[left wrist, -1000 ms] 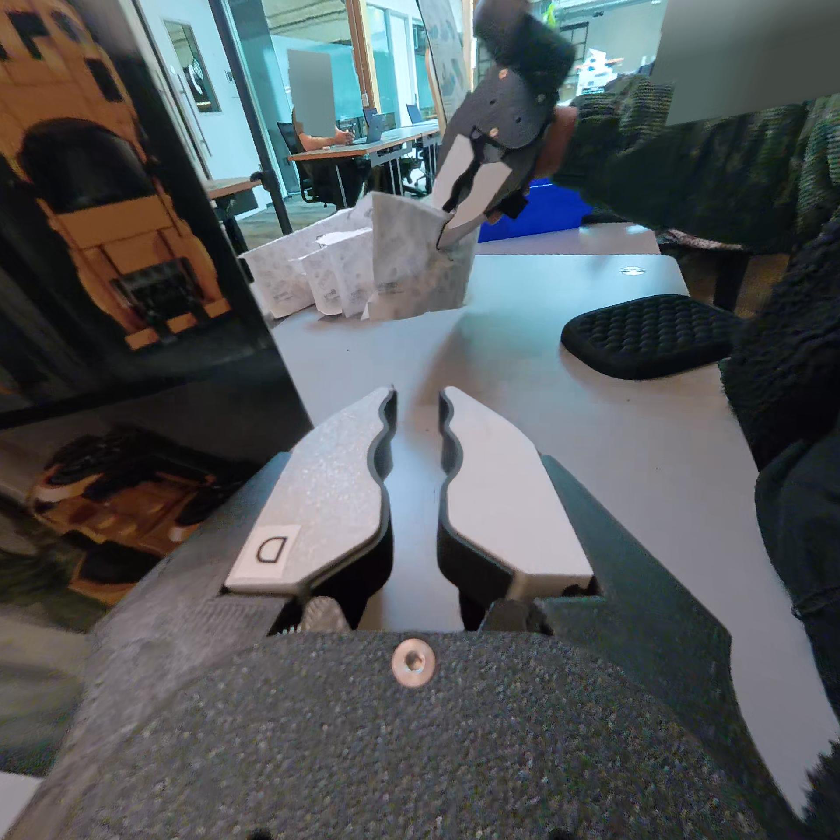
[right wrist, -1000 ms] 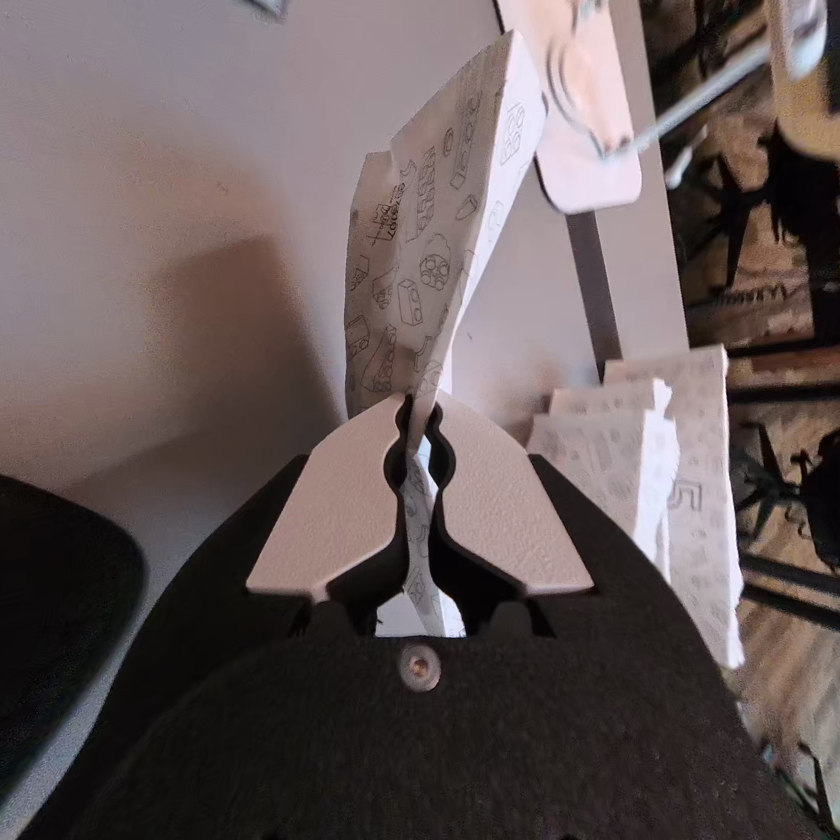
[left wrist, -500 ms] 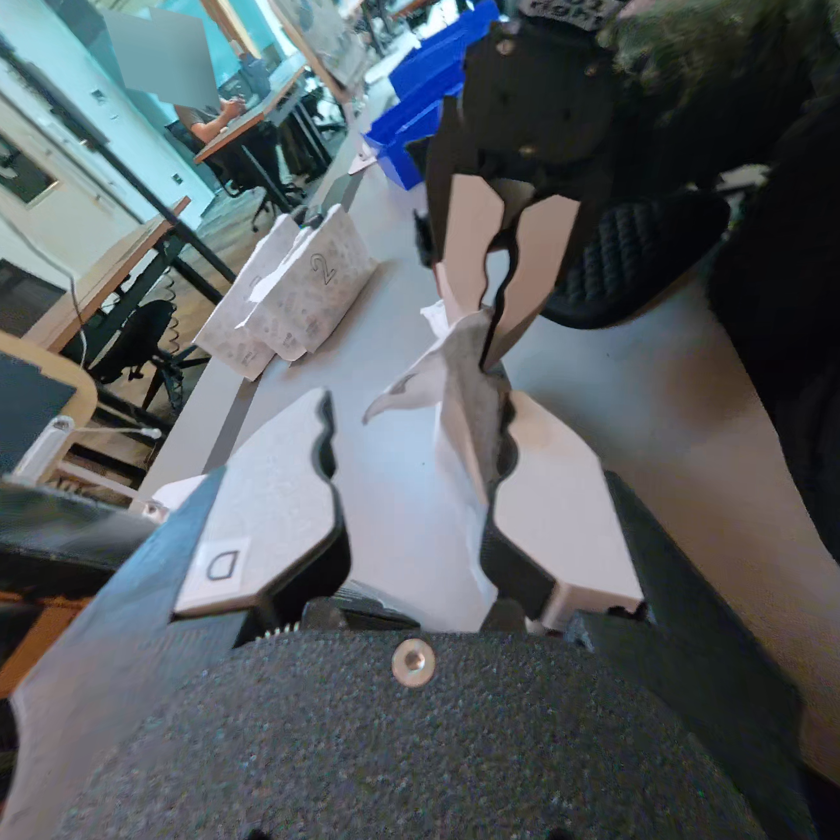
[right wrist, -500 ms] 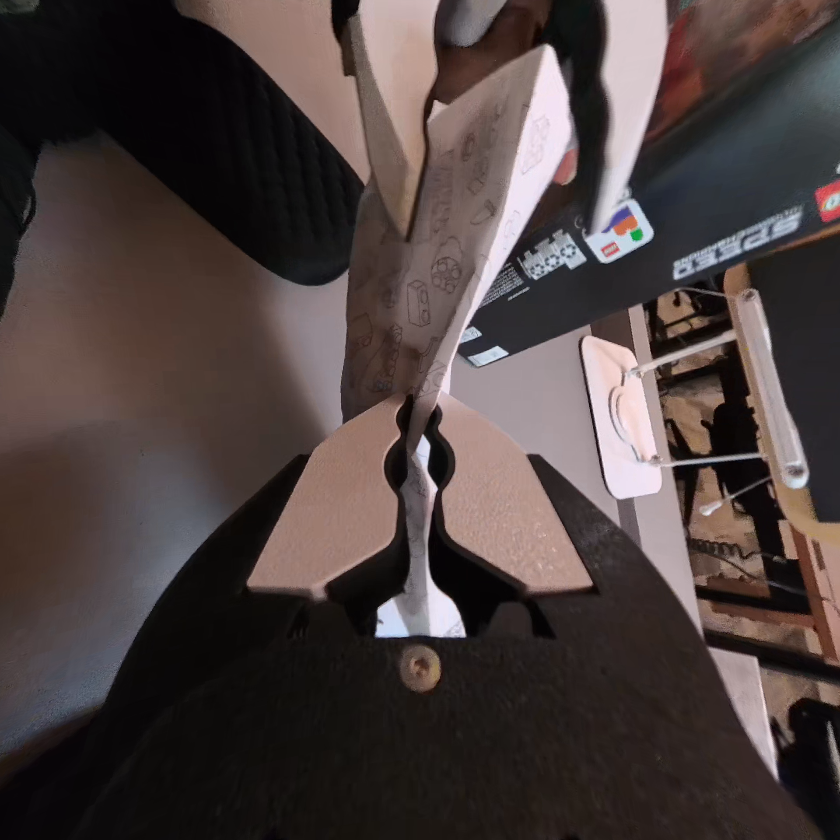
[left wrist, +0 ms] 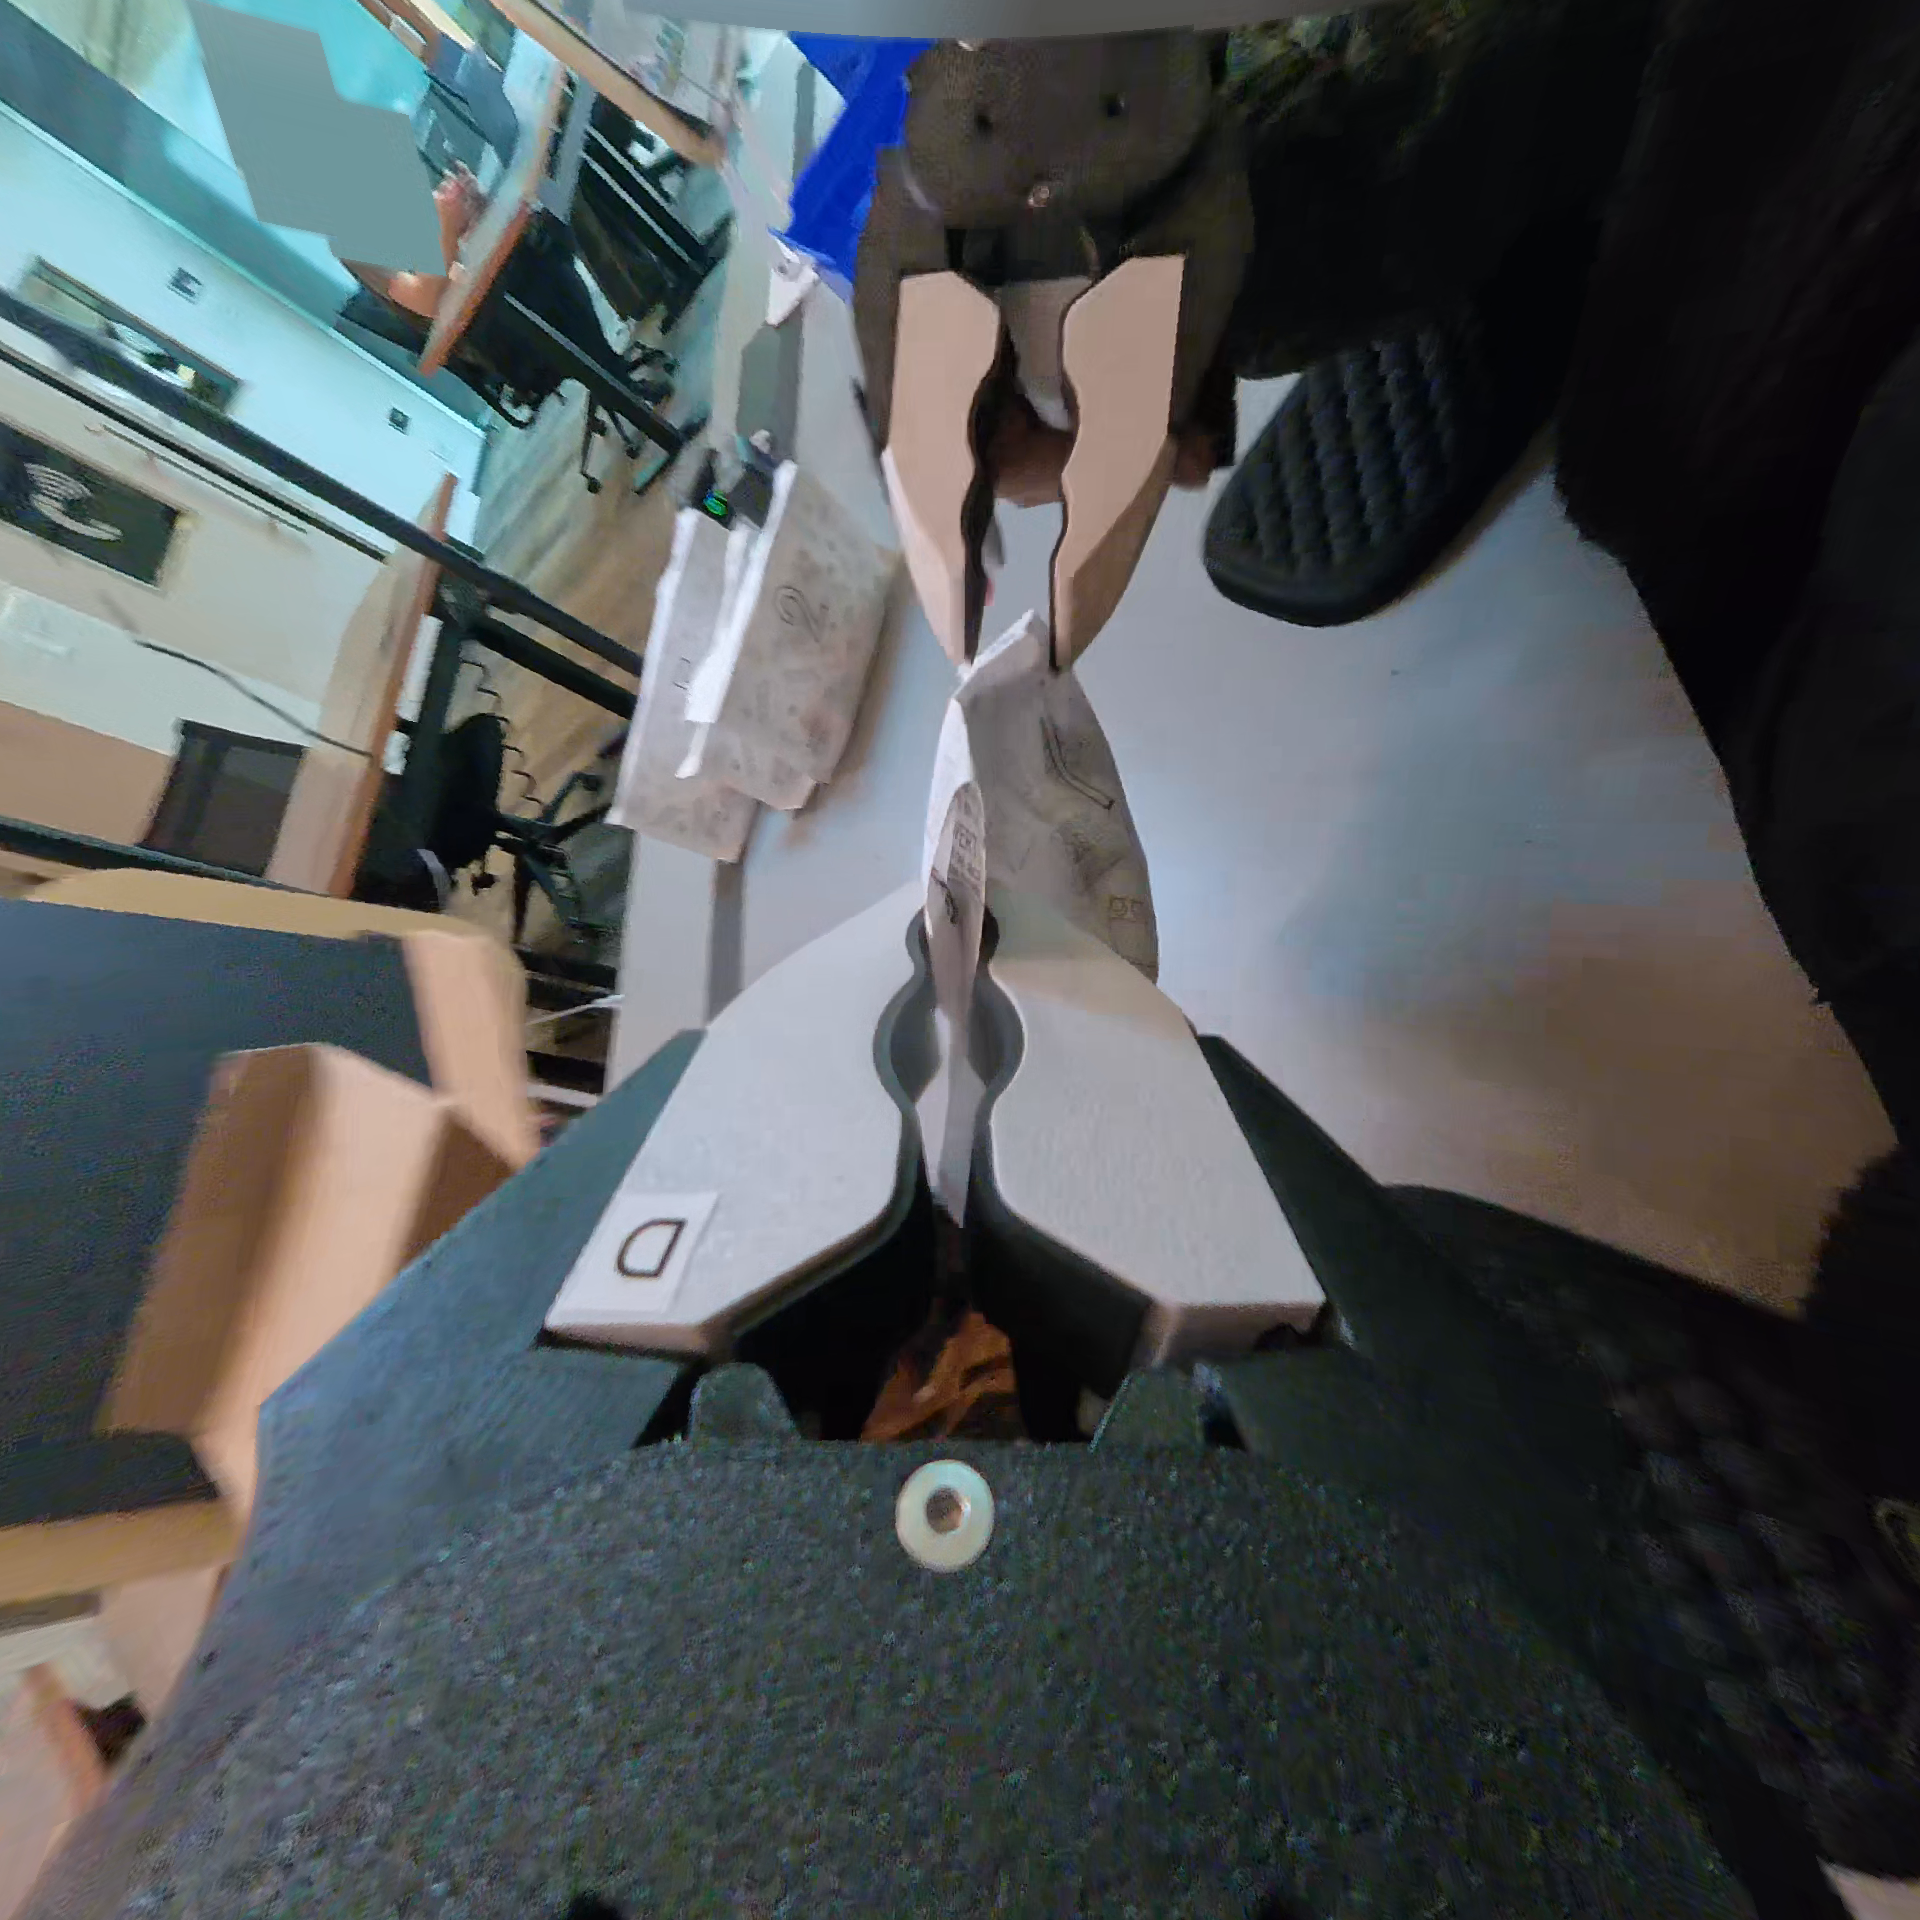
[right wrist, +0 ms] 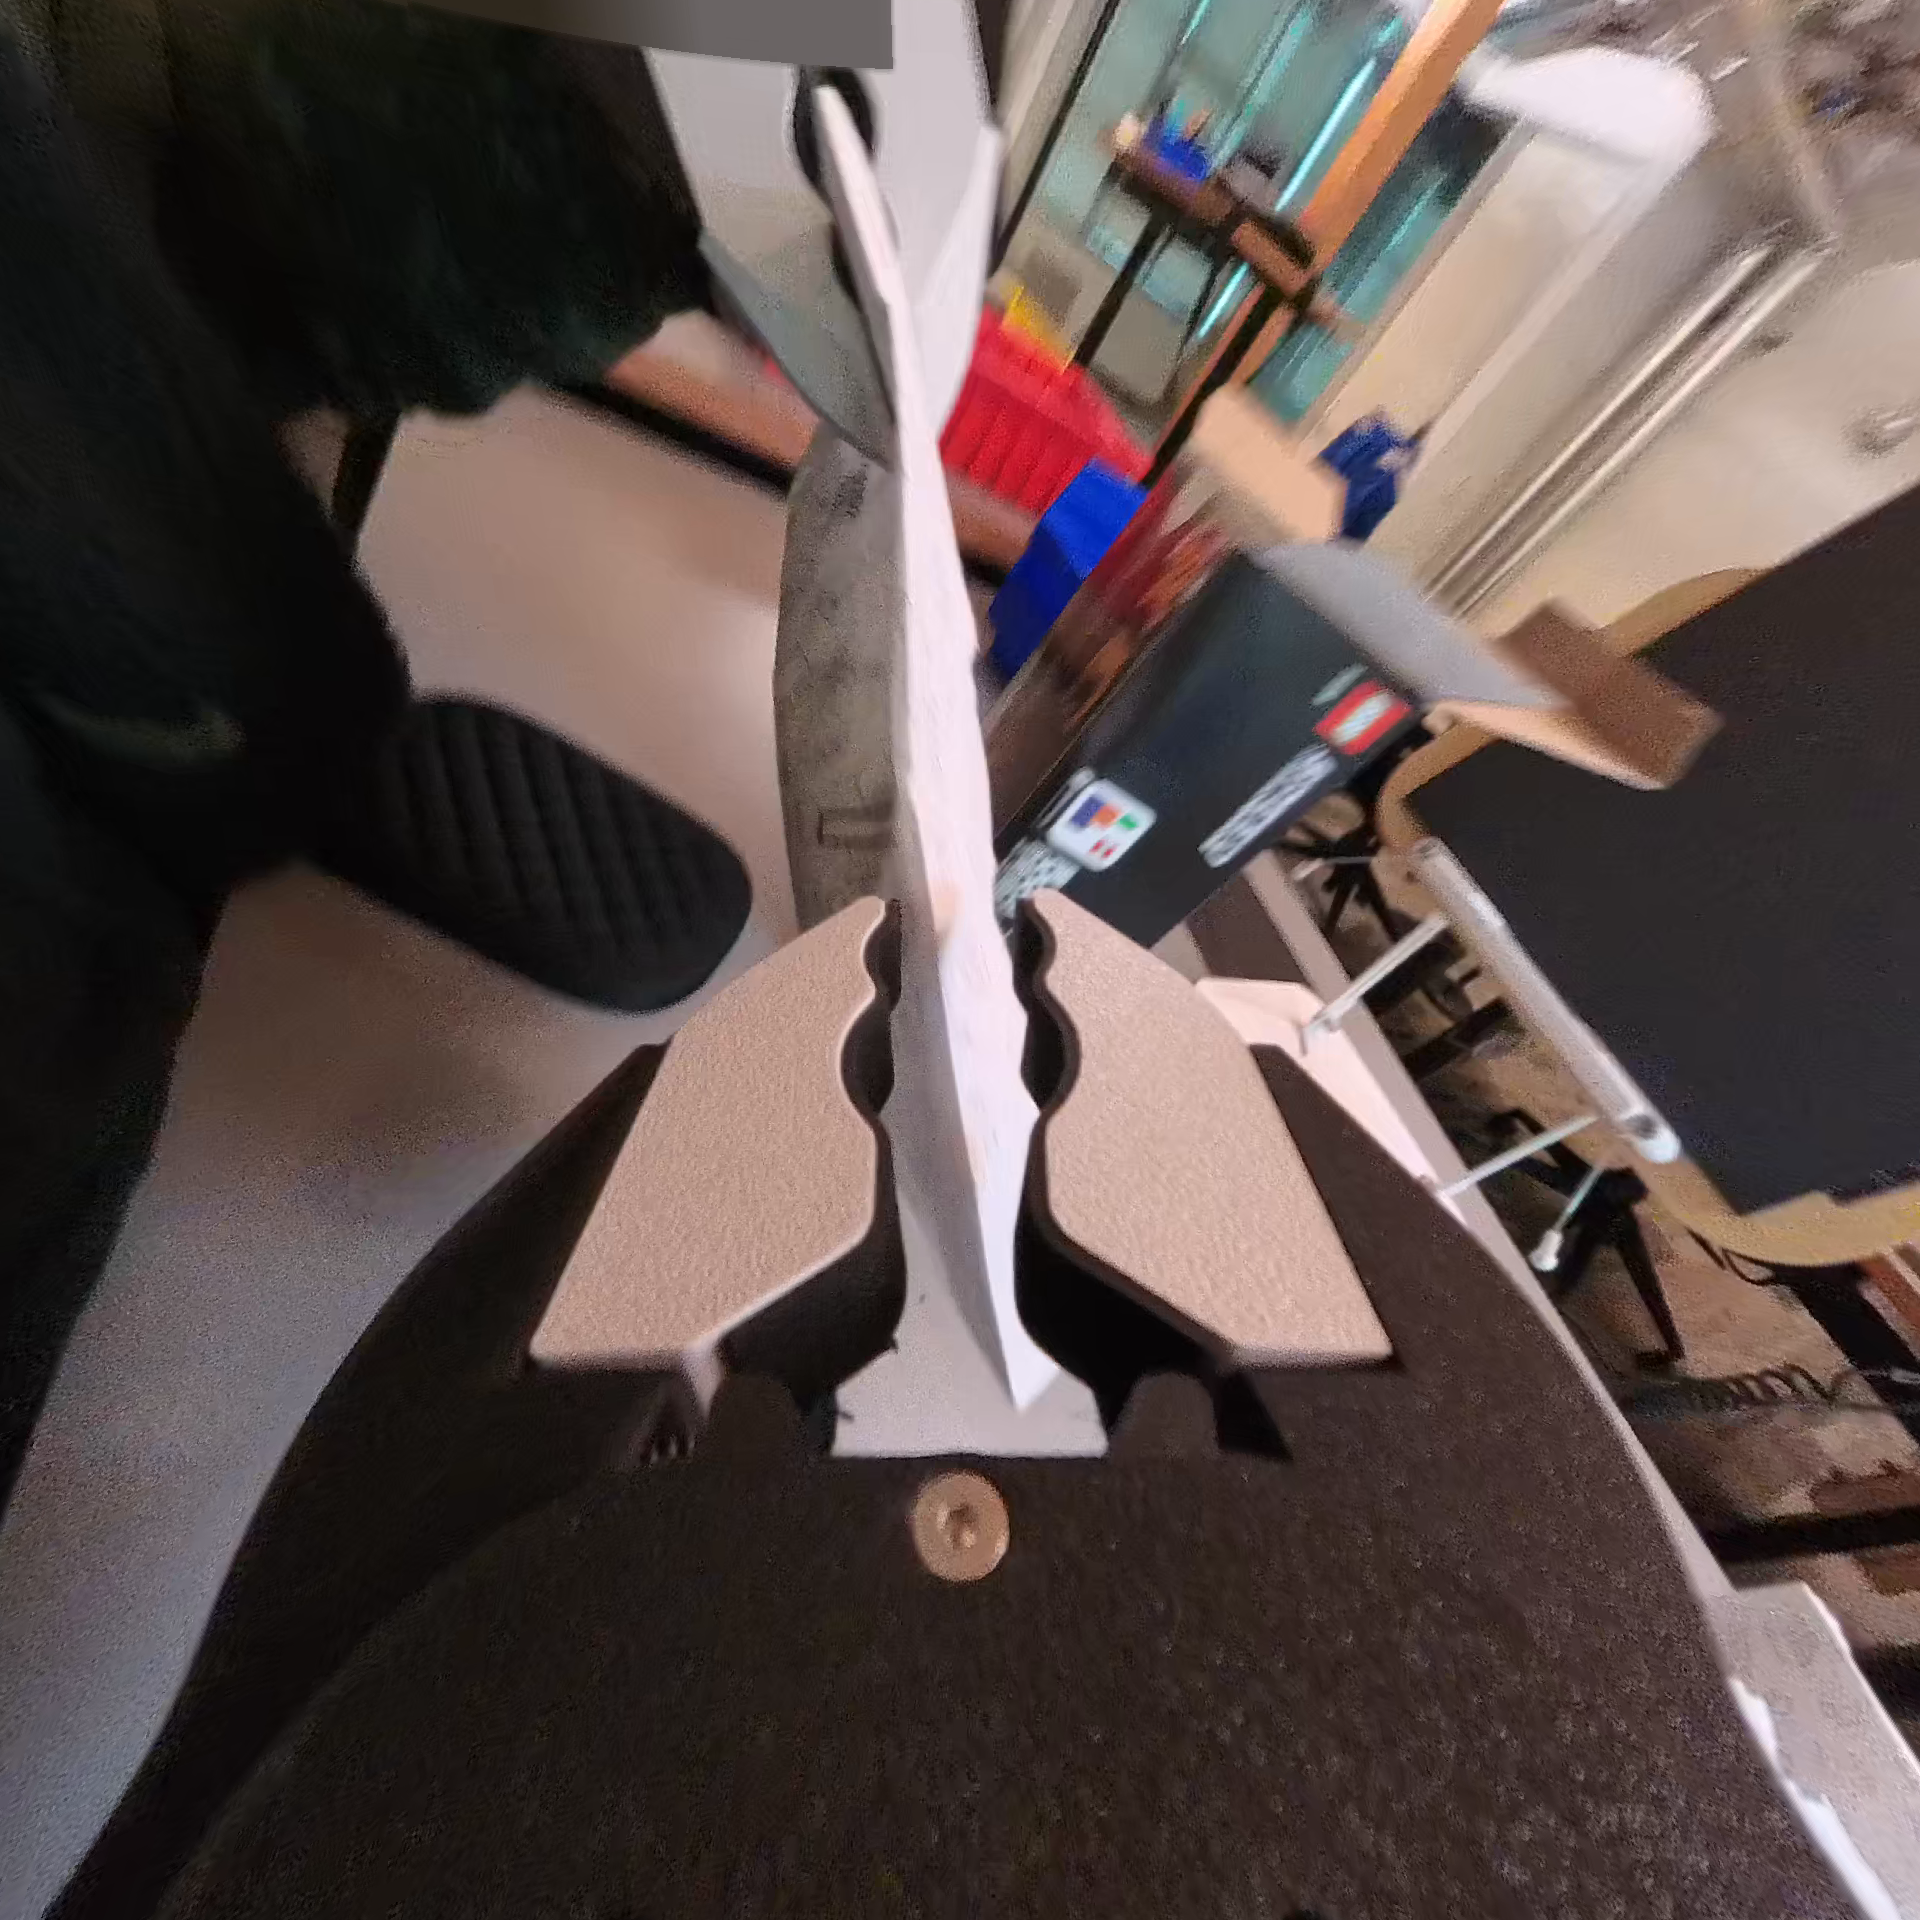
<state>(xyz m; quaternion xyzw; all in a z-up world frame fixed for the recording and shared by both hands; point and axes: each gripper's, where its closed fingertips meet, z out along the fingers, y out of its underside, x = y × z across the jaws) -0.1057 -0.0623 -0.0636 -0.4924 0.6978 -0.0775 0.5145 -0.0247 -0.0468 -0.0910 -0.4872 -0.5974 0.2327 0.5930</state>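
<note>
- Left wrist view: the left gripper (left wrist: pixel 961 940) is closed tight on the near end of a white paper bag printed with small grey line drawings (left wrist: pixel 1039 810); the paper is squeezed flat between its two pale fingers (left wrist: pixel 790 1122) and runs back into the slot between them.
- The bag stretches away from this gripper, off the tabletop, to the right gripper (left wrist: pixel 1013 644) facing it. That gripper's jaws stand a little apart, the bag's far corner lying between the tips; whether they press the paper here I cannot tell.
- Under the bag lies the pale grey tabletop (left wrist: pixel 1403 831). A black ribbed oval pad (left wrist: pixel 1361 488) rests on it near the right gripper, and a stack of more white printed paper bags (left wrist: pixel 769 675) lies at the tabletop's far edge.
- A dark box with brown cardboard flaps (left wrist: pixel 260 1174) stands just beside the left gripper.
- Right wrist view: the right gripper (right wrist: pixel 961 920) has its jaws partly open, with the white bag (right wrist: pixel 951 810) passing edge-on through the gap; dark space shows on both sides of the paper, so it is not clamped.
- The bag rises away to the left gripper (right wrist: pixel 883 343), which is blurred; its grip cannot be made out here.
- The black ribbed pad (right wrist: pixel 540 852) lies on the tabletop (right wrist: pixel 520 582) beside a dark sleeve (right wrist: pixel 208 416); the dark printed box (right wrist: pixel 1226 748) stands on the other side of the bag.
</note>
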